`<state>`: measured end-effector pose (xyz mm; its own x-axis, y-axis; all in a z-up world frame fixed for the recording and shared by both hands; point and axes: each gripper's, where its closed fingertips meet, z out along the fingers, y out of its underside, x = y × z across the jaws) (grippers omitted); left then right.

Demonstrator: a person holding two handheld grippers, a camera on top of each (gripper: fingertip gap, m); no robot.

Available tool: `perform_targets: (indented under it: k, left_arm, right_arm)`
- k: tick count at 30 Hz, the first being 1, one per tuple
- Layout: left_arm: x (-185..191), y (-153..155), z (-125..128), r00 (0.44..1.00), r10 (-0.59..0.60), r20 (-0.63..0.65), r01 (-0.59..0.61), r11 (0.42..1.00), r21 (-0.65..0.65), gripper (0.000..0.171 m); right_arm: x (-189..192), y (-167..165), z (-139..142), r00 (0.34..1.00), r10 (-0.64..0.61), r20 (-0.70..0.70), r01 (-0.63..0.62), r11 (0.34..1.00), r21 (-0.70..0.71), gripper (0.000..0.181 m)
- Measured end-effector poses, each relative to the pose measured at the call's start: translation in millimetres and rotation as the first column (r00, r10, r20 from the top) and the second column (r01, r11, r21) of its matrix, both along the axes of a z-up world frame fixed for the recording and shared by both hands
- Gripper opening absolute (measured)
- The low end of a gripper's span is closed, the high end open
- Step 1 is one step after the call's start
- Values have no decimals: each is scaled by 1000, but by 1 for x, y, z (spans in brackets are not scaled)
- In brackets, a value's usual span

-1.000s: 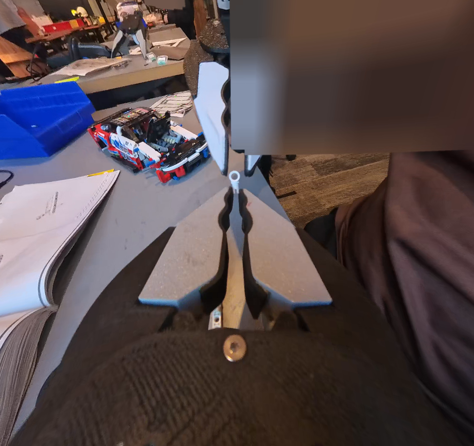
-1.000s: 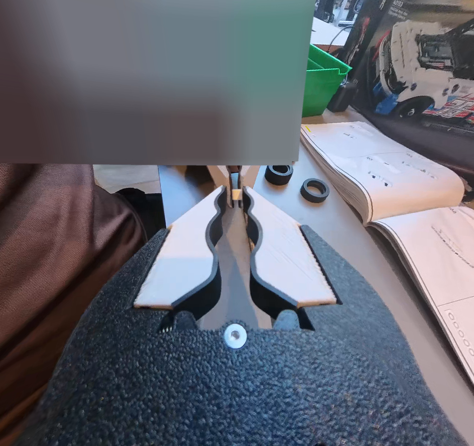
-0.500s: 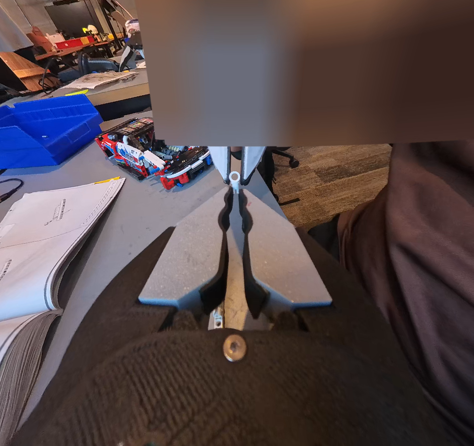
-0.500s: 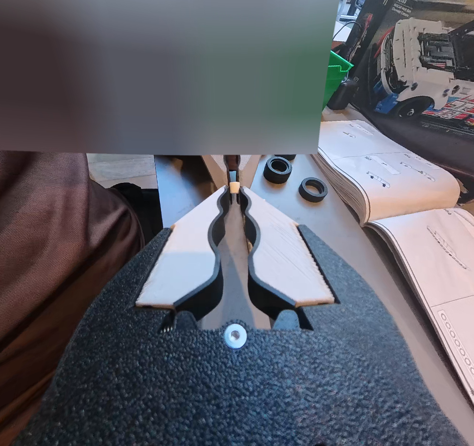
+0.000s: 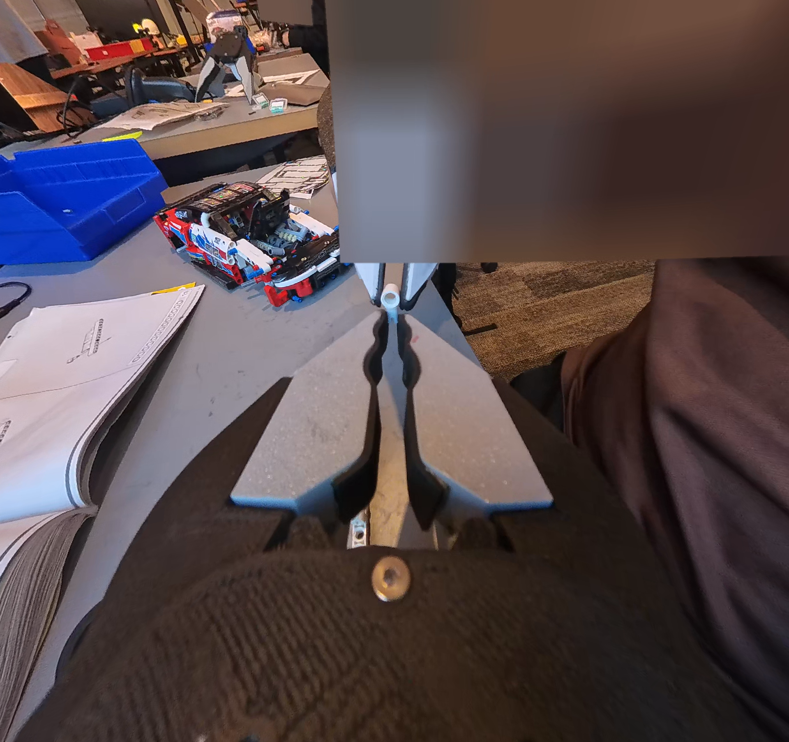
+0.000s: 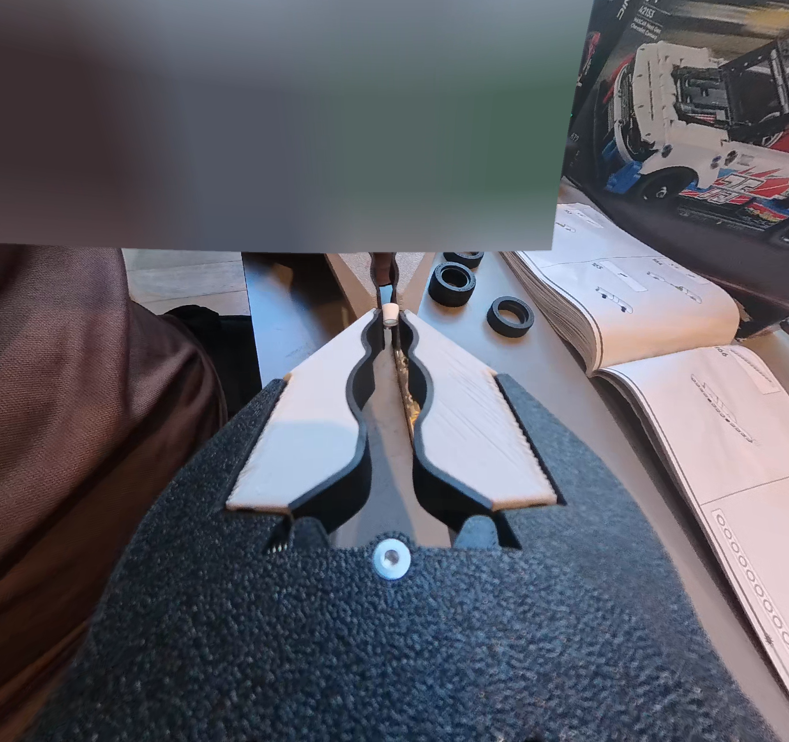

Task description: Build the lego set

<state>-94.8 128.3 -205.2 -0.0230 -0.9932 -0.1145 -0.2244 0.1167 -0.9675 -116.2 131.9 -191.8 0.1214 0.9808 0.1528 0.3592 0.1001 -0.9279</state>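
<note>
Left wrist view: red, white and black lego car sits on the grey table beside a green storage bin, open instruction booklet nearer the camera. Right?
One error: the storage bin beside the red, white and black lego car is blue, not green, as the left wrist view shows. The rest holds: the car sits on the grey table, and the open instruction booklet lies nearer the camera.

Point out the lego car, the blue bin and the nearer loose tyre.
lego car (image 5: pixel 252 239): left wrist view, on its middle bodywork.
blue bin (image 5: pixel 72 200): left wrist view, on its front wall.
nearer loose tyre (image 6: pixel 510 317): right wrist view, on its rubber rim.
</note>
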Motion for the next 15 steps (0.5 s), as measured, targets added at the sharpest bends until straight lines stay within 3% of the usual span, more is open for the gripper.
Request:
perform_targets:
  k: [15]
  left_arm:
    - [1,2,-2,1000,7,-6,-7,1000,-11,2]
  right_arm:
    - [-1,2,1,1000,-13,2,13,999,31,7]
